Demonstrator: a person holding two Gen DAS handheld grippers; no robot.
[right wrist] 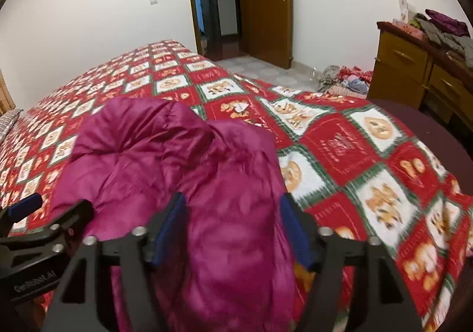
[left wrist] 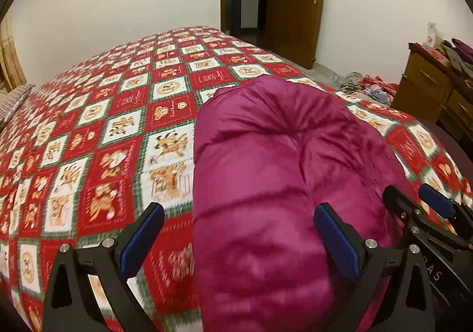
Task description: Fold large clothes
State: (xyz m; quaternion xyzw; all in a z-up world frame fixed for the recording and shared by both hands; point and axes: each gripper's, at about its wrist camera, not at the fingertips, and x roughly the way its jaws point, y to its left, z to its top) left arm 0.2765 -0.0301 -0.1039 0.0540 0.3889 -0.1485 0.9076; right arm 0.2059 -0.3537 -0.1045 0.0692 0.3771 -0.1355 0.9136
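Note:
A magenta puffy jacket (left wrist: 280, 139) lies bunched and folded over on the red and white patchwork bedspread (left wrist: 118, 125), near the bed's front edge. My left gripper (left wrist: 239, 238) hovers over its left edge, jaws wide open and holding nothing. The right gripper (left wrist: 414, 197) shows at the far right of this view. In the right wrist view the jacket (right wrist: 147, 148) fills the middle, and my right gripper (right wrist: 233, 228) stands open above its near end. Fabric shows between the blue pads (right wrist: 174, 222), which do not press on it. The left gripper (right wrist: 53, 207) is at the left edge.
The bedspread (right wrist: 354, 139) stretches far back and to both sides. A wooden dresser (right wrist: 414, 65) with clothes piled on top stands at the right. A heap of clothes (right wrist: 346, 80) lies on the floor beside it. A brown door (right wrist: 266, 6) stands open behind.

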